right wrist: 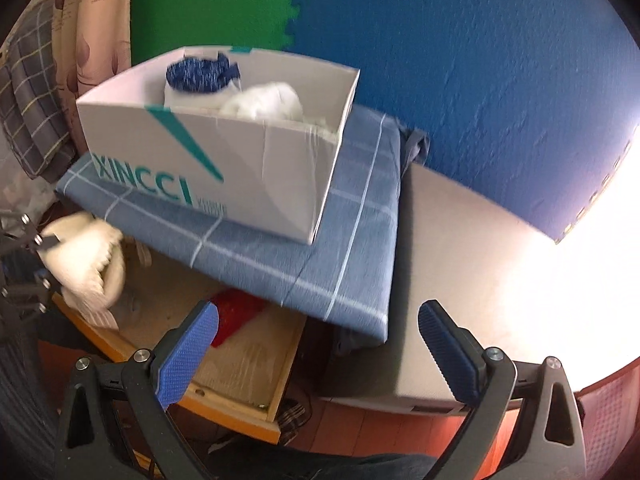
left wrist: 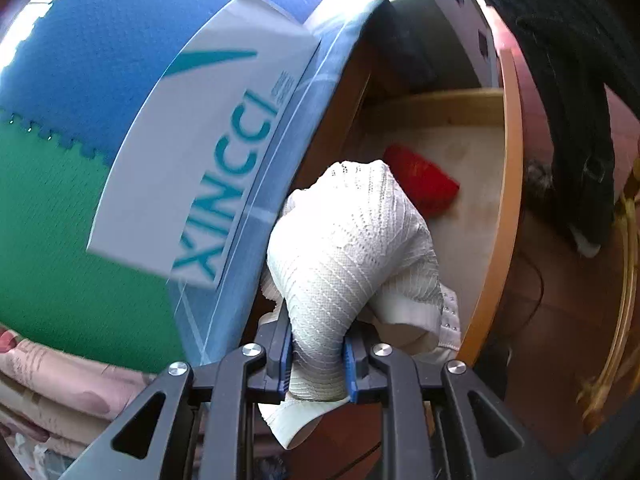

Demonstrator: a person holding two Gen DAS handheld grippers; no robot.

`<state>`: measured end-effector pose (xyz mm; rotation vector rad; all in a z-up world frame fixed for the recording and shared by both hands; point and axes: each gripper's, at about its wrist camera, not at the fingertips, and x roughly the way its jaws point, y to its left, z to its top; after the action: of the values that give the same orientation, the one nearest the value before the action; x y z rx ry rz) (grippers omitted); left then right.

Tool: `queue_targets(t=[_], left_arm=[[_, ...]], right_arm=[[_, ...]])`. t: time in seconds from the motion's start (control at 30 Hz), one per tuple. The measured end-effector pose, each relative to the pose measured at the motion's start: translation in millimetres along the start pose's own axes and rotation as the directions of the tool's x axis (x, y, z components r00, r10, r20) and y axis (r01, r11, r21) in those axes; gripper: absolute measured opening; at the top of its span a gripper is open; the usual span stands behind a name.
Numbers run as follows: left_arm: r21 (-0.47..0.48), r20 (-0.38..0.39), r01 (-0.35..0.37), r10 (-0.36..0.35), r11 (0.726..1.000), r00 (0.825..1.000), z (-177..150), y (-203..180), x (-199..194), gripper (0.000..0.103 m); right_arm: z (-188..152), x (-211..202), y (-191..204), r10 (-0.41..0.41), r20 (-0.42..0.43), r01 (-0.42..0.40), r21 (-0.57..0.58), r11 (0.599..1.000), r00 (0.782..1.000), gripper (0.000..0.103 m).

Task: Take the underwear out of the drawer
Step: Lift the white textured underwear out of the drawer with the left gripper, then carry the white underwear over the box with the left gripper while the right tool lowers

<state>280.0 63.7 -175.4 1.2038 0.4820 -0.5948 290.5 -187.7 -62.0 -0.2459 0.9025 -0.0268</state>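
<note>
On the blue checked cushion (right wrist: 344, 248) above the open drawer (right wrist: 236, 380) stands a white cardboard box (right wrist: 240, 168) that already holds a blue-speckled bundle (right wrist: 200, 72) and a white one (right wrist: 264, 104), so I judge that part of the emptying is done. Below it the drawer bottom is nearly bare: one red piece of underwear (left wrist: 424, 182) lies on it, partly under the cushion's edge in the right wrist view. That piece looks like all that is left, though the drawer's back is shadowed and something may hide there.

Above the drawer front, the left gripper (left wrist: 318, 364) is clamped on a white knitted garment (left wrist: 356, 248), its blue pads pressing the cloth from both sides; the bundle hangs clear of the drawer bottom, just beside the cushion and not yet in the box. The right gripper (right wrist: 320, 352) has its jaws spread wide with nothing between them, near the red piece.
</note>
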Motion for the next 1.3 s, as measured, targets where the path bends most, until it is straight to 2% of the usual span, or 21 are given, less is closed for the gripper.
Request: queue_targets(t=[0.23, 0.53, 0.77, 0.87, 1.07, 1.23, 1.3], left_arm=[[-0.017, -0.042, -0.048, 0.047, 0.999, 0.998, -22, 19, -21, 0.020], [-0.113, 0.042, -0.130, 0.135, 0.985, 0.990, -15, 56, -90, 0.021], [-0.188, 0.117, -0.246, 0.271, 0.951, 0.956, 1, 95, -139, 0.021], [-0.198, 0.132, -0.297, 0.325, 0.934, 0.936, 7, 113, -151, 0.021], [-0.277, 0.151, -0.362, 0.412, 0.890, 0.899, 21, 156, -166, 0.021], [-0.357, 0.135, -0.384, 0.454, 0.852, 0.881, 33, 190, -163, 0.022], [-0.388, 0.116, -0.385, 0.458, 0.837, 0.881, 38, 204, -157, 0.022]], right_arm=[[-26, 28, 7, 0.008, -0.066, -0.008, 0.006, 1.000, 0.998, 0.099], [-50, 56, 20, 0.039, -0.128, -0.038, 0.011, 0.999, 0.991, 0.099], [-57, 68, 30, 0.065, -0.151, -0.064, 0.017, 0.998, 0.986, 0.099], [-58, 70, 33, 0.070, -0.150, -0.069, 0.011, 0.998, 0.986, 0.099], [-58, 68, 37, 0.074, -0.139, -0.075, -0.001, 0.997, 0.988, 0.099], [-59, 70, 37, 0.074, -0.141, -0.075, 0.000, 0.997, 0.987, 0.099], [-61, 72, 39, 0.076, -0.144, -0.077, -0.001, 0.997, 0.987, 0.099]])
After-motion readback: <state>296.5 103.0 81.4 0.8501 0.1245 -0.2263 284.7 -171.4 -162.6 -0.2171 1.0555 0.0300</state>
